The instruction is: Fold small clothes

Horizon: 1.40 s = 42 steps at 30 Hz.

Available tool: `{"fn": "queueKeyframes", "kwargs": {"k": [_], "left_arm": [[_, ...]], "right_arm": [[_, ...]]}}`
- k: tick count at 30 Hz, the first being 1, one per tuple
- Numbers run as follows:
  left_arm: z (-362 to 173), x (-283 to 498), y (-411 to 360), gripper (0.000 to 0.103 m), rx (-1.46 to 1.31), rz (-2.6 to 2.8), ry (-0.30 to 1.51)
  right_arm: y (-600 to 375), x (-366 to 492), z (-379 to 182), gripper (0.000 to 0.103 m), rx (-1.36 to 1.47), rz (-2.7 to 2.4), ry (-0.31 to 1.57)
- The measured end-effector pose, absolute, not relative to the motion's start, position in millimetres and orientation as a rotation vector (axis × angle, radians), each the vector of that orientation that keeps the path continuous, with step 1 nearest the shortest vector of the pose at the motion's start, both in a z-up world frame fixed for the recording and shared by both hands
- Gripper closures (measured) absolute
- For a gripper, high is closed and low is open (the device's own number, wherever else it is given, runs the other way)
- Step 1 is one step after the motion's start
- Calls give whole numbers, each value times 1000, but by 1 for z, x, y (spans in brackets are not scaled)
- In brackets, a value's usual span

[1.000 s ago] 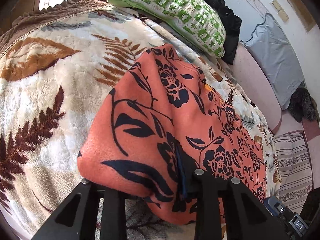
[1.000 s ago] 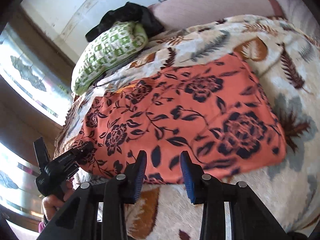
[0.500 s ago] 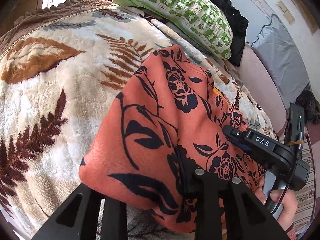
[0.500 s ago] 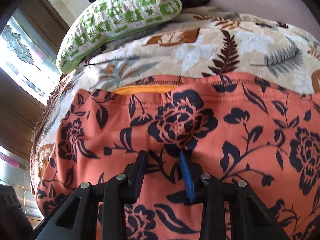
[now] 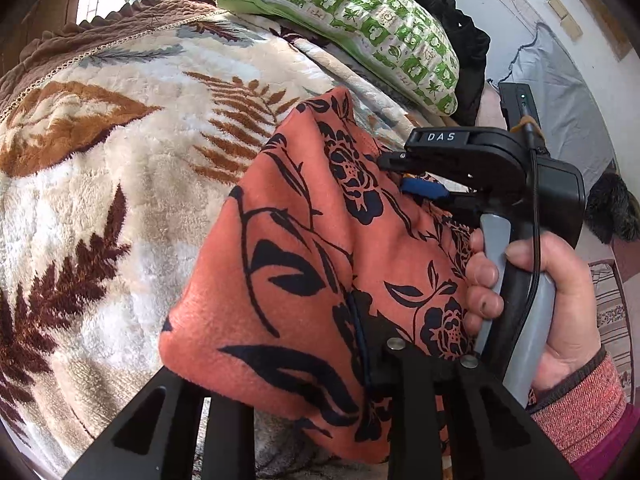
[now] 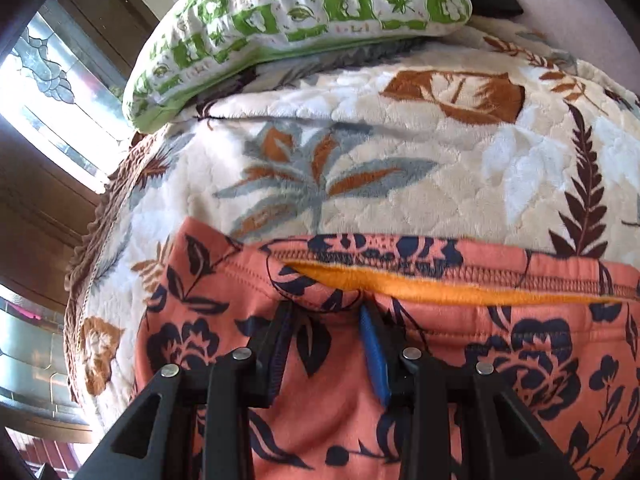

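Observation:
An orange garment with a dark floral print (image 5: 300, 260) lies on the bed, its near part lifted and bunched over my left gripper (image 5: 320, 352). That gripper's jaws are closing on the fold; cloth hides the left finger. In the right wrist view the garment (image 6: 480, 360) shows its stitched waistband and orange lining (image 6: 440, 288). My right gripper (image 6: 326, 312) stands open with both tips down on the cloth just short of the waistband. The left wrist view shows the right gripper (image 5: 400, 176) from the side at the garment's far edge, with a hand (image 5: 560, 280) on its handle.
A plush cream blanket with brown leaves (image 5: 100, 180) covers the bed. A green and white pillow (image 6: 300, 12) lies beyond the garment, with dark clothing (image 5: 460, 28) behind it. A grey cushion (image 5: 560, 92) leans against the wall at the right.
My right gripper has swept across the garment from its side up to the waistband edge, and has come into the left wrist view. The left gripper has stayed put with the fold.

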<state>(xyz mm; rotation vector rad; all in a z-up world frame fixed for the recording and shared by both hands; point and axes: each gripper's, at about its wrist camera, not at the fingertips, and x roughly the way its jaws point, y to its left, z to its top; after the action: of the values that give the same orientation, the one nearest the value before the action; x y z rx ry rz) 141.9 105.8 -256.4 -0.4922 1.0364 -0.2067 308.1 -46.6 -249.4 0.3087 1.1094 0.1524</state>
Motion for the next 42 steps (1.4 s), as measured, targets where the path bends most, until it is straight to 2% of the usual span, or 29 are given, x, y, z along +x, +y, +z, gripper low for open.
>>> {"fn": "queueKeyframes", "kwargs": {"k": [2, 6, 11, 16, 19, 23, 28, 32, 36, 38, 42], "left_arm": [[-258, 144, 107, 71, -520, -209, 1042], [-255, 141, 105, 70, -498, -208, 1032], [-254, 139, 106, 76, -503, -212, 1023], [-255, 137, 106, 77, -510, -203, 1017], [-260, 140, 105, 69, -547, -206, 1019], [-257, 140, 99, 67, -485, -227, 992], [-257, 144, 104, 78, -507, -237, 981], [-256, 143, 98, 78, -482, -215, 968], [-260, 147, 98, 75, -523, -206, 967], [-259, 148, 96, 75, -500, -205, 955], [-252, 146, 87, 80, -407, -204, 917]], "right_arm": [[-47, 313, -242, 65, 296, 110, 1079], [-61, 300, -217, 65, 364, 127, 1004], [-84, 255, -201, 65, 362, 140, 1016], [-111, 206, -212, 65, 345, 105, 1066], [-121, 207, -247, 64, 331, 64, 1148], [-134, 207, -242, 65, 411, 53, 1087], [-135, 174, -217, 65, 425, 126, 1043], [-137, 136, -207, 65, 437, 180, 1026], [-133, 116, -239, 67, 403, 166, 1094], [-136, 108, -241, 69, 407, 180, 1028], [-148, 98, -237, 69, 469, 208, 1011]]}}
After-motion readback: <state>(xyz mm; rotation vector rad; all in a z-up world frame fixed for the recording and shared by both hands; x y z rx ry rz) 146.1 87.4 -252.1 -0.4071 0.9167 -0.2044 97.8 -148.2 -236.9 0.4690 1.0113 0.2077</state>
